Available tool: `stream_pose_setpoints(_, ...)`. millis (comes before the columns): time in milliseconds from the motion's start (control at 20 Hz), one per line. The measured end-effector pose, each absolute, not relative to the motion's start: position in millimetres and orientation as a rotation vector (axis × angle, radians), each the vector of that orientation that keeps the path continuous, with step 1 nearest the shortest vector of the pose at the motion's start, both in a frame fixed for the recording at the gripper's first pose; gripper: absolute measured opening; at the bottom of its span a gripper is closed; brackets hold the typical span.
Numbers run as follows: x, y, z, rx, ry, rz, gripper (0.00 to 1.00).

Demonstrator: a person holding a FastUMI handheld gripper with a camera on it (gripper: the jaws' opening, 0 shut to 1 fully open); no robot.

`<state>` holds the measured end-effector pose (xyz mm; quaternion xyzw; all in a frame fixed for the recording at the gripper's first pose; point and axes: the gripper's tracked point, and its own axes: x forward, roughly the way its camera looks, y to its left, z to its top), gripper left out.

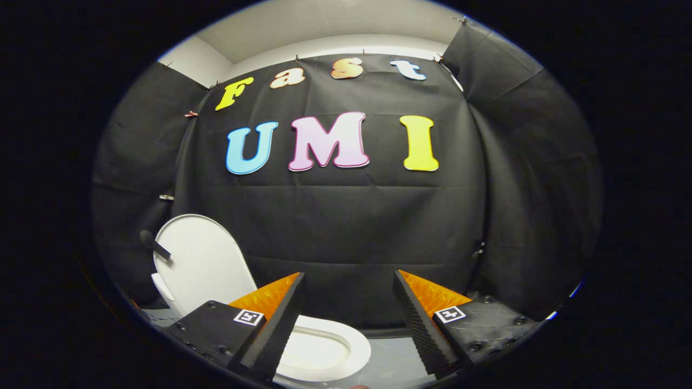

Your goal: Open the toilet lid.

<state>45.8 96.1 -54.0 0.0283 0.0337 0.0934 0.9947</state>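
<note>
While we look out along the gripper point(346, 319), its fingers stand wide apart with nothing held between them, and there is open air across the whole gap. Beyond the fingertips we have plenty of free room before the black cloth wall point(346, 216), which hangs well back. Off past the left finger, the toilet lid point(203, 265) stands upright, already raised, its rounded top edge clean against the cloth. A short dark handle point(155, 245) juts from the lid's far side. Below, the white seat ring point(324, 351) lies flat, partly behind the left finger, its bowl open. We see a pale floor point(389, 362) between the fingers, though down there the view blurs, so perhaps it is tile.
</note>
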Motion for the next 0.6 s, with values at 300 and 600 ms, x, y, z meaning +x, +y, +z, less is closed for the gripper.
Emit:
stream_pose_setpoints(300, 42.4, 82.8, -73.6, -0.012, 0.072, 0.18, 0.99)
stream_pose_setpoints(600, 34.5, 90.5, -64.0, -0.134, -0.027, 0.238, 0.98)
